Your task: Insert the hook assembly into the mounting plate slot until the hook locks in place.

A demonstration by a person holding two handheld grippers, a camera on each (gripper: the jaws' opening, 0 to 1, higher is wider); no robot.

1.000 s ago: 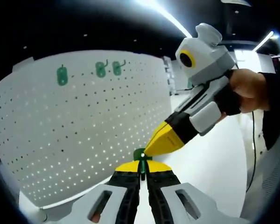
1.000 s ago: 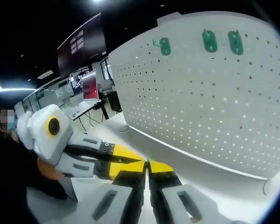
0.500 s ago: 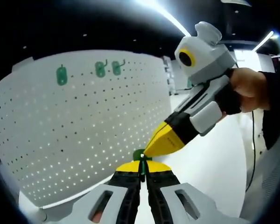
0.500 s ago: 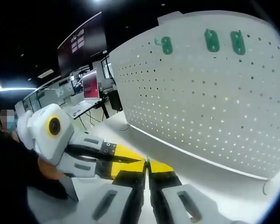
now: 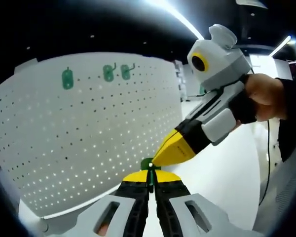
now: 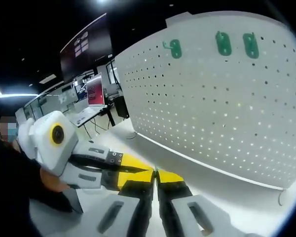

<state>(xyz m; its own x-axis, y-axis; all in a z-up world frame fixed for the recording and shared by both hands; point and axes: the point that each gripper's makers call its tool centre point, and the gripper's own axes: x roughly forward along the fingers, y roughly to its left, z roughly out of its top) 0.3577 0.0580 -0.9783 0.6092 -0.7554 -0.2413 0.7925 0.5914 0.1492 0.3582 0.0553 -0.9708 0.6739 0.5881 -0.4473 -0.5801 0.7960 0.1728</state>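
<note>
In the left gripper view my left gripper (image 5: 149, 178) is shut on a small green hook piece (image 5: 147, 164) that sticks up between its yellow tips. My right gripper (image 5: 158, 157) comes in from the right, held by a hand, with its jaws together and its yellow tip touching that piece. I cannot tell whether it grips the piece. In the right gripper view my right gripper (image 6: 156, 174) is shut and the left gripper (image 6: 144, 171) meets it tip to tip. A white pegboard (image 5: 89, 133) (image 6: 222, 108) stands behind, carrying three green hooks (image 5: 67, 78) (image 6: 223, 43) along its top rows.
The pegboard stands on a white table (image 5: 222, 177) (image 6: 138, 143). A person's hand (image 5: 264, 96) and dark sleeve hold the right gripper. Desks with monitors (image 6: 95, 91) lie far behind on the left of the right gripper view.
Both views have shifted very slightly. The two grippers stay tip to tip on the green piece, as before.
</note>
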